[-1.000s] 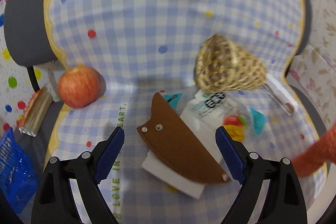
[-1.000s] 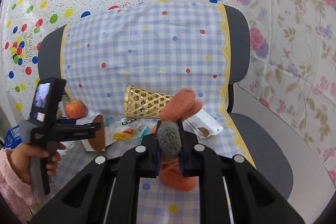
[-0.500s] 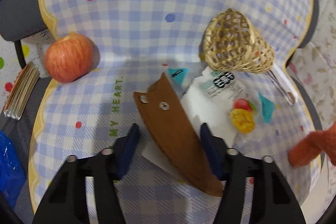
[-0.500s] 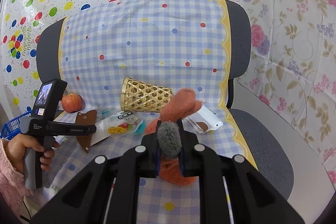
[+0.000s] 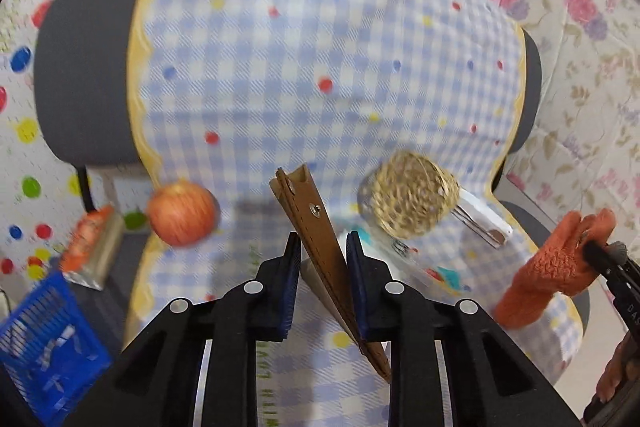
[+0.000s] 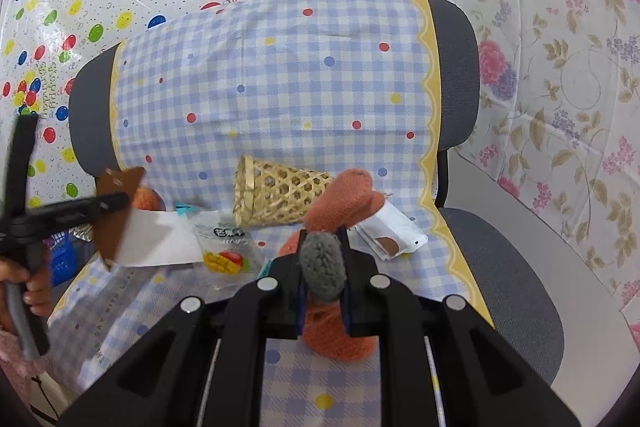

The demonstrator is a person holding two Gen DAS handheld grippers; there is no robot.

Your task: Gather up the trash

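Observation:
A brown leather piece [image 5: 316, 223] with white paper [image 6: 160, 239] under it hangs in the air over the chair seat, edge-on between the blue pads of my left gripper [image 5: 323, 239]. Its jaws are closing, and the pads press on the piece. From the right wrist view the left gripper [image 6: 116, 201] holds it at the seat's left side. My right gripper [image 6: 323, 233] is shut on an orange knitted glove [image 6: 348, 187] with a grey cuff [image 6: 322, 263]. A clear snack wrapper [image 6: 228, 251] and a white packet [image 6: 392, 231] lie on the seat.
A blue checked cloth [image 6: 280, 87] covers the grey office chair. A woven cone basket [image 6: 280, 195] lies on its side mid-seat, with an apple [image 5: 182, 213] at the seat's left edge. A blue plastic basket [image 5: 44, 343] stands on the floor at left.
My left gripper's jaws went from wide open to shut on the brown piece, then rose and lifted it with the paper off the seat. The right gripper with the glove stayed put.

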